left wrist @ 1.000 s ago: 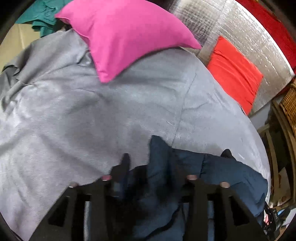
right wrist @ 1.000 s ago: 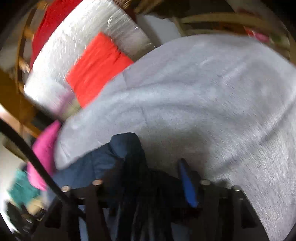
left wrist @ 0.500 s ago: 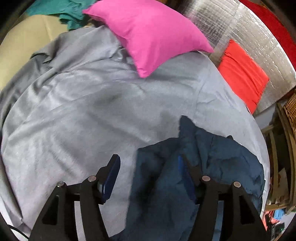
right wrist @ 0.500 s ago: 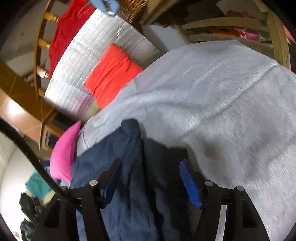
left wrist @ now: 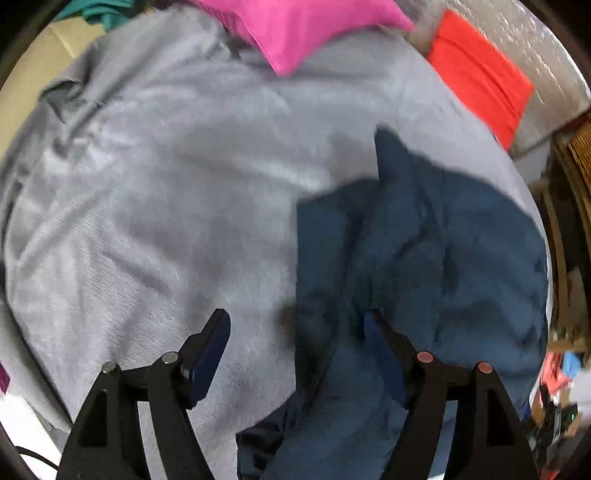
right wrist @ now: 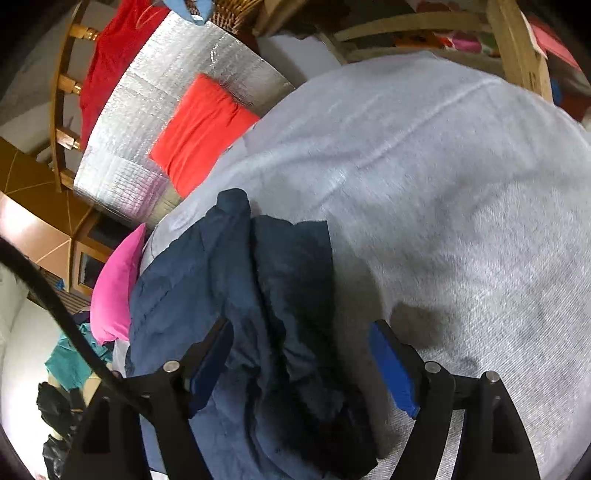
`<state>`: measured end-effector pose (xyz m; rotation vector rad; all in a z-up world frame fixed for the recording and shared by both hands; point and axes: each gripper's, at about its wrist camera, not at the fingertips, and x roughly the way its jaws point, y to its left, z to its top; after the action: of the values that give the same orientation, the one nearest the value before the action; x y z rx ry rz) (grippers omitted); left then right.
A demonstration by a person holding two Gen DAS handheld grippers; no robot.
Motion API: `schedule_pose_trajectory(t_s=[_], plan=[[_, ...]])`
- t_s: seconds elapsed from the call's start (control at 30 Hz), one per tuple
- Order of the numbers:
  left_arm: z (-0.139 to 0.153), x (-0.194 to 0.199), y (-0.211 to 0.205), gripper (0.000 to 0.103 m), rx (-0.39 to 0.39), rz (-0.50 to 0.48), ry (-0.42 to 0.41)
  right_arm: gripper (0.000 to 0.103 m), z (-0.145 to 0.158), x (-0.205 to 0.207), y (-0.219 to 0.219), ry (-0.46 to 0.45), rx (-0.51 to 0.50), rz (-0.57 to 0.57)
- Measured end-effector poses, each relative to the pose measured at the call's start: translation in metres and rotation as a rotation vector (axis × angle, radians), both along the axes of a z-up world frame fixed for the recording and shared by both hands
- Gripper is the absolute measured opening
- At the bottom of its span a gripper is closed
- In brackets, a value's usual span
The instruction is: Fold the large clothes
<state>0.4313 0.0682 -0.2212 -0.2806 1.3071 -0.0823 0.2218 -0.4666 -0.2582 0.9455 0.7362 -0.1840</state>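
So the navy garment (left wrist: 424,266) lies bunched on the grey bedspread (left wrist: 166,221), well below the pink pillow (left wrist: 295,29). Left hand-held gripper (left wrist: 295,343) and right hand-held gripper (right wrist: 303,358) both just spread apart, clamping nothing, tilted down over it. Probably best to spread the cloth flat and find the corners before any fold.

Left wrist view looked steeply down, close over the grey bed cover (left wrist: 166,221), pink pillow (left wrist: 295,29) at far edge. Right wrist view faced less steeply across the same cover. Both shared the navy garment (left wrist: 424,258), red cushion (right wrist: 199,129) and silver panel (right wrist: 147,122).
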Motion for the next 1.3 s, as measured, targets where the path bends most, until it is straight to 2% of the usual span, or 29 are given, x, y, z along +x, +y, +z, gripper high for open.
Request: schedule_pose_trajectory(t_s=[0.17,0.3,0.4,0.47,0.57,0.7,0.9,1.0,1.13,1.2,1.23,1.3], plan=[[-0.015,-0.001,-0.001,0.076,-0.125,-0.041,0.031,0.083,-0.014,0.014,0.004,0.002,0.097,0.041],[-0.03,0.003,0.0,0.076,-0.242,-0.03,0.05,0.089,-0.013,0.021,0.012,-0.012,0.102,0.07],[-0.031,0.005,-0.001,0.064,-0.309,-0.016,0.031,0.089,-0.011,0.026,0.02,-0.021,0.107,0.116],[-0.029,0.007,-0.005,0.06,-0.297,-0.025,0.016,0.084,-0.009,0.031,0.029,-0.027,0.091,0.145],[-0.029,0.012,-0.005,0.052,-0.311,-0.003,0.003,0.063,-0.005,0.039,0.042,0.011,-0.012,0.154],[-0.025,0.022,-0.007,0.045,-0.314,0.011,-0.045,0.055,-0.001,0.048,0.049,-0.01,-0.049,0.138],[-0.017,0.042,-0.008,0.044,-0.312,0.046,-0.097,0.055,0.004,0.078,0.052,-0.03,-0.099,0.104],[-0.023,0.047,-0.008,0.05,-0.3,0.069,-0.093,0.057,-0.002,0.085,0.05,-0.021,-0.088,0.102],[-0.012,0.035,-0.01,0.057,-0.219,0.07,-0.1,0.061,0.0,0.071,0.042,-0.027,-0.031,0.098],[-0.003,0.023,-0.006,0.065,-0.169,0.068,-0.106,0.064,0.001,0.059,0.035,-0.036,0.008,0.09],[0.0,0.014,-0.001,0.067,-0.15,0.078,-0.109,0.07,0.001,0.052,0.032,-0.039,0.026,0.087],[0.0,-0.001,0.007,0.069,-0.161,0.1,-0.099,0.074,-0.001,0.039,0.027,-0.037,0.063,0.094]])
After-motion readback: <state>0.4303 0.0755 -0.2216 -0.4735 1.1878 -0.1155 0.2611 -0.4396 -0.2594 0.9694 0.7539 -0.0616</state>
